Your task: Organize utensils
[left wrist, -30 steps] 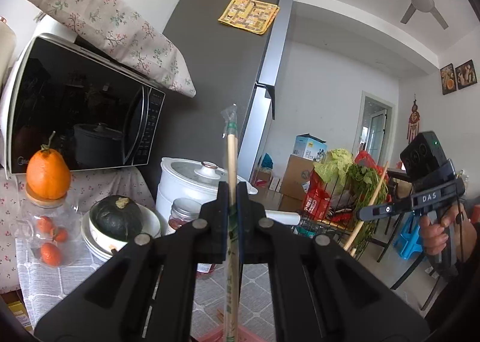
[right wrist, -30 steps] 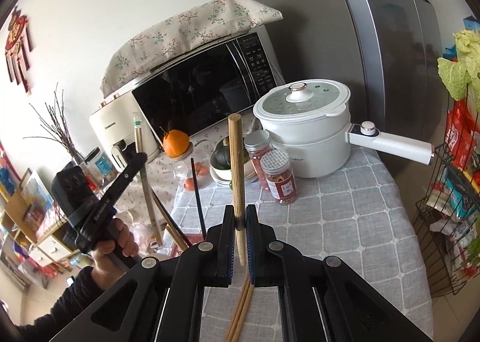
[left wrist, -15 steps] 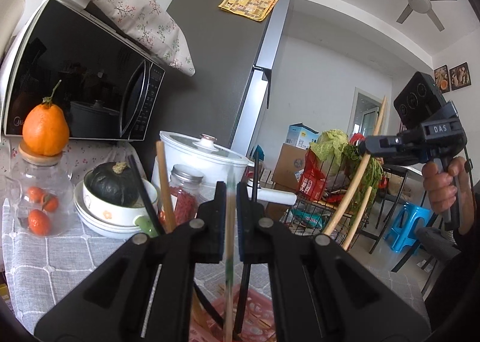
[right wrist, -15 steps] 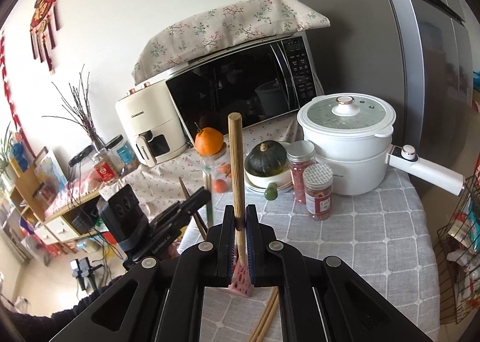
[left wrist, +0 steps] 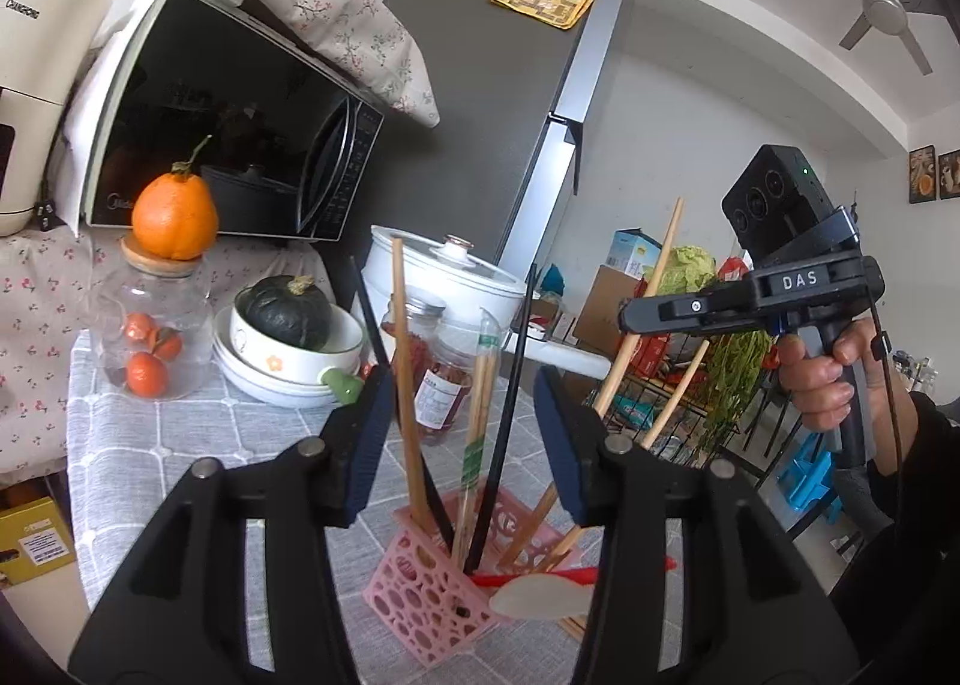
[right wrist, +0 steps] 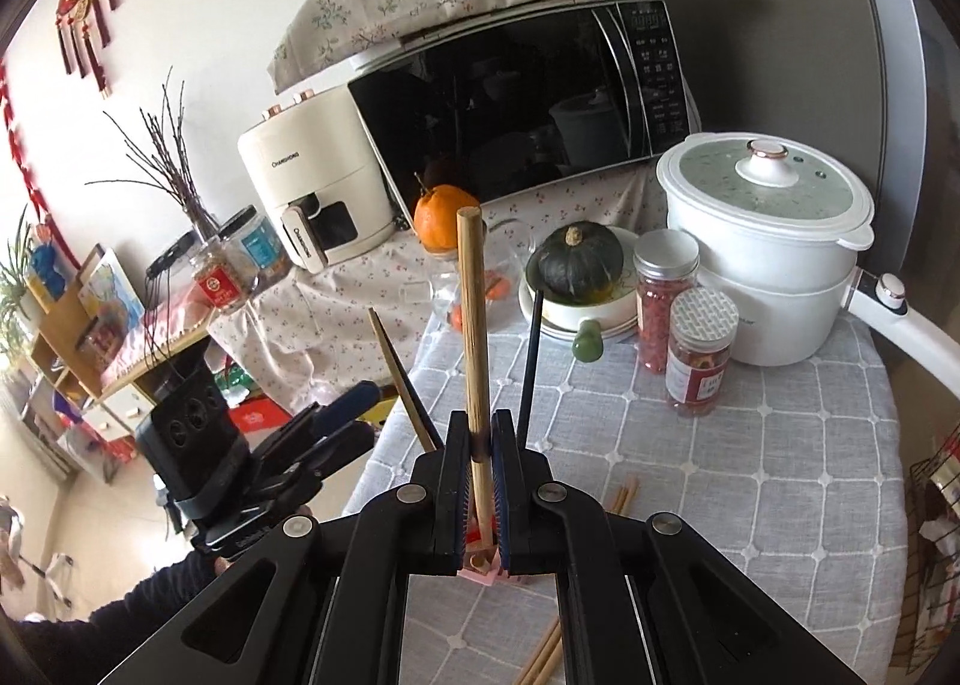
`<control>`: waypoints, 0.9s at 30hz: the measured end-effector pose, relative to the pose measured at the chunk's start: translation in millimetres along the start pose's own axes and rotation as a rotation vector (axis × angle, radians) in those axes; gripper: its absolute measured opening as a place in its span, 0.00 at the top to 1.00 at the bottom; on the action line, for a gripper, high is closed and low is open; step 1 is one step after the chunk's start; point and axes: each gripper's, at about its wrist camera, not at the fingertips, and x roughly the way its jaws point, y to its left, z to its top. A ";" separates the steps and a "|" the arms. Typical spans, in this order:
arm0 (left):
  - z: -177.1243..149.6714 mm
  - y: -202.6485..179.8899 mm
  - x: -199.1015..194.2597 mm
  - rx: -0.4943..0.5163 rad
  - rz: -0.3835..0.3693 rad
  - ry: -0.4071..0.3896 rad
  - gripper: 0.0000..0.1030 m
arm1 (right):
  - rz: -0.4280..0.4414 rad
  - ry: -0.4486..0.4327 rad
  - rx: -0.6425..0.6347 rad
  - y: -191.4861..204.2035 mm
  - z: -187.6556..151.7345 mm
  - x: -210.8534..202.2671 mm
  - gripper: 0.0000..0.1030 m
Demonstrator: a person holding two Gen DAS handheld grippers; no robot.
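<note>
You're holding the left gripper (left wrist: 465,433) wide open with nothing in it, hovering just above the pink basket (left wrist: 420,583) on the grey checked tablecloth (left wrist: 180,445). Several chopsticks are standing in that basket already, including a wrapped pair (left wrist: 477,427) and a black chopstick (left wrist: 507,415), all leaning a bit but roughly upright between your spread fingers. A white spoon with a red handle (left wrist: 540,595) is lying across the basket's near corner.

Moving right, you're pinching a wooden chopstick (right wrist: 471,337) in the right gripper (right wrist: 479,481), jaws clamped tight on its lower part. Its long axis is running nearly vertical, and the basket is sitting directly below the tip, so I'd guess the next move is basically straight down and let go. The right hand is the one doing the work here; the left is just parked beside it. More loose chopsticks (right wrist: 543,655) are lying flat on the cloth under the right gripper, so there's likely more to collect.

Readable text: "CHANGHONG" on the cream air fryer (right wrist: 318,187), "Midea" on the microwave (left wrist: 222,126), and "DAS" on the right gripper body.
</note>
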 end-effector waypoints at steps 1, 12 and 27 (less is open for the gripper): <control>0.0 -0.5 -3.8 -0.003 0.019 0.012 0.49 | 0.004 0.009 0.001 0.2 -0.7 5.1 0.93; 4.4 -42.5 -44.5 -0.013 0.207 0.161 0.15 | 0.022 -0.076 0.134 -21.4 -7.6 -46.7 0.54; -15.3 -123.6 -36.8 -0.023 0.431 0.459 0.01 | -0.152 -0.072 0.223 -59.3 -82.7 -108.2 0.26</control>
